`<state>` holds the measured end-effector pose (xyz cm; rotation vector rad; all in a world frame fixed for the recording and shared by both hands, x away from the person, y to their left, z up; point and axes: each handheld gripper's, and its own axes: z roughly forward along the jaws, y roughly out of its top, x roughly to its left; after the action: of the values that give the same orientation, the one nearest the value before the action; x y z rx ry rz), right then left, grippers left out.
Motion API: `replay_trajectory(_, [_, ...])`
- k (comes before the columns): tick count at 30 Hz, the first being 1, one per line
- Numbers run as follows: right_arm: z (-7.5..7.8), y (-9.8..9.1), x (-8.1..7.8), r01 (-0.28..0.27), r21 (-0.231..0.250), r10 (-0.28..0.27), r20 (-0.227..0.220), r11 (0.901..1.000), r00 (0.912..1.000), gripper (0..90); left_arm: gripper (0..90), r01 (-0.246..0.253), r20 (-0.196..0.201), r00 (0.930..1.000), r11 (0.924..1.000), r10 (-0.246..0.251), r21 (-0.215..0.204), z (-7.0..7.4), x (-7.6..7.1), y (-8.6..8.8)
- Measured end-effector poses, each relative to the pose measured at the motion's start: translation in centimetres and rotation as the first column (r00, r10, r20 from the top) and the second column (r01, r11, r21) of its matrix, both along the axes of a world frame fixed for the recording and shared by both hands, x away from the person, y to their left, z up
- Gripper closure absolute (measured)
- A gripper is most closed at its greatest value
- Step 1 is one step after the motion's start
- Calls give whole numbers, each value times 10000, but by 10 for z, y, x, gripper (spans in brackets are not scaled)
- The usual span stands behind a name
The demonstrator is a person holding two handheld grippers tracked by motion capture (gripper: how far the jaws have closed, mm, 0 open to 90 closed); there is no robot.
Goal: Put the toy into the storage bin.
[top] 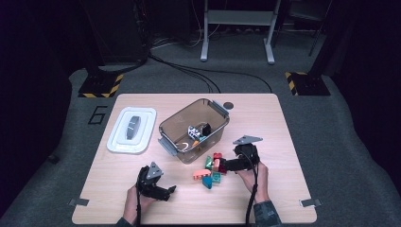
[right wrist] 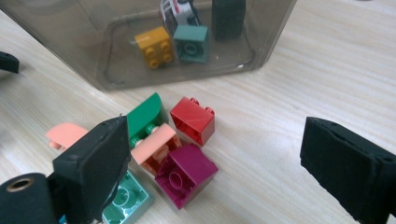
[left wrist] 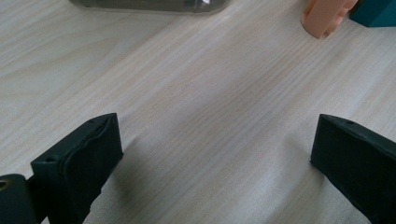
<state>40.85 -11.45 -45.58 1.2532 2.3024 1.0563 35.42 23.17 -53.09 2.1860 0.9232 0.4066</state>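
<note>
Bricks (top: 213, 169) lie in a loose heap on the surface (top: 283, 142) just beside the clear bin (top: 194, 130), w/ the right hand-held gripper (top: 226, 164) at the heap, jaws wide open & empty; left hand-held gripper (top: 170, 190) also open, resting apart. Risk, imo: pieces are hard, glossy plastic w/ studs & sloped faces, packed touching, so closing could pinch two or squirt one away. Bin wall is smooth smoky plastic; surface is pale wood-grain.

White lid (top: 131, 130) flat on the wooden table (top: 283, 142), well left of centre, dark disc (top: 229, 105) near far edge
</note>
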Motion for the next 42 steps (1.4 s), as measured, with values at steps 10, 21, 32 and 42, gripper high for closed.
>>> replay_trajectory(10, [-11,0,-5,113,-33,-113,-119,9999,9999,47,19,18,-37,10000,10000,-18,22,0,0,0])
replay_trajectory(21, [-23,-2,-6,106,-162,-110,-191,9998,9998,55,19,3,-1,10000,10000,-3,0,0,0,0])
replay_trajectory(32, [-36,5,-5,-497,-500,487,-218,9975,9986,352,19,66,-109,9999,10000,-66,45,0,0,0])
replay_trajectory(42, [-49,14,-2,-820,-890,761,-679,9927,9948,522,18,72,-118,9999,10000,-71,49,1,0,0])
